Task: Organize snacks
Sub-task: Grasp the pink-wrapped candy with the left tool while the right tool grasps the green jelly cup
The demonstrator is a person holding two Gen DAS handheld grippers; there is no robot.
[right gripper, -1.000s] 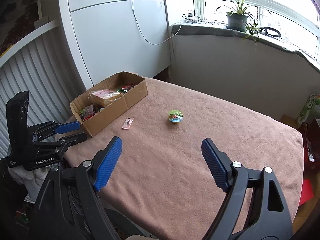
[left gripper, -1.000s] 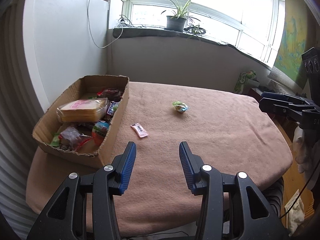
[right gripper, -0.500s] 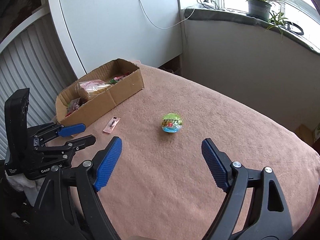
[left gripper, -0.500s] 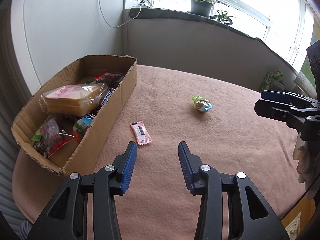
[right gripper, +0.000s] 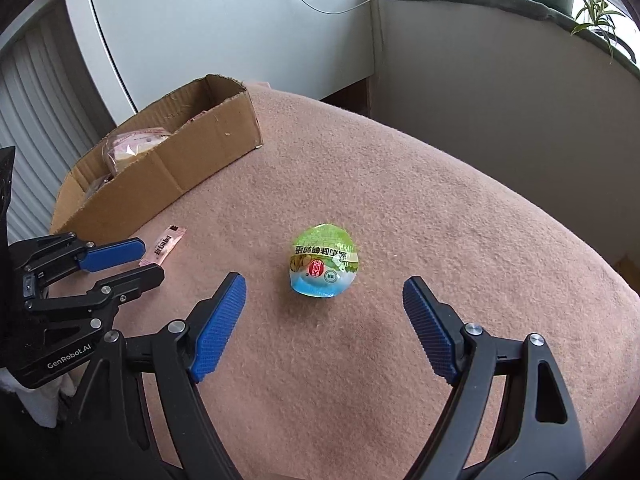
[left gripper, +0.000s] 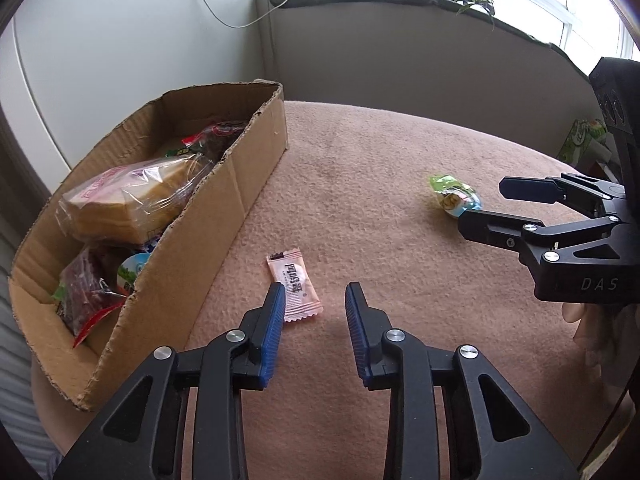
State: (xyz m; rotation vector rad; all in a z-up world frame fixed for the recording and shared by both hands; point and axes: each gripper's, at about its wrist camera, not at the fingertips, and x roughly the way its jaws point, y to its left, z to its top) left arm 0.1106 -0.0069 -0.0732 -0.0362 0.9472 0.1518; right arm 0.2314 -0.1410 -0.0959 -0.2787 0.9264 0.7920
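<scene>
Both grippers have dropped closer: my left gripper (left gripper: pixel 315 294), jaws closing, empty, lines up over the pink sachet (left gripper: pixel 294 290); my right gripper (right gripper: pixel 324 302), jaws wide and empty, straddles the green jelly cup (right gripper: pixel 323 260), both bound for the box (left gripper: pixel 224 216).

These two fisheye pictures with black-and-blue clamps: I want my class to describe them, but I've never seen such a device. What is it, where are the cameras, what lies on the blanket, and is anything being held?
A person holds a two-fingered gripper in each hand; each carries a camera looking along its fingers. One picture is from the left gripper, the other from the right gripper. On the pinkish-brown blanket-covered table stand a brown cardboard box filled with wrapped snacks, a flat pink candy sachet and a round green-and-blue foil-wrapped snack. Nothing is held. The left jaws are closing, with the sachet just ahead and its near end by the fingertips; the right stand wide before the round snack.
</scene>
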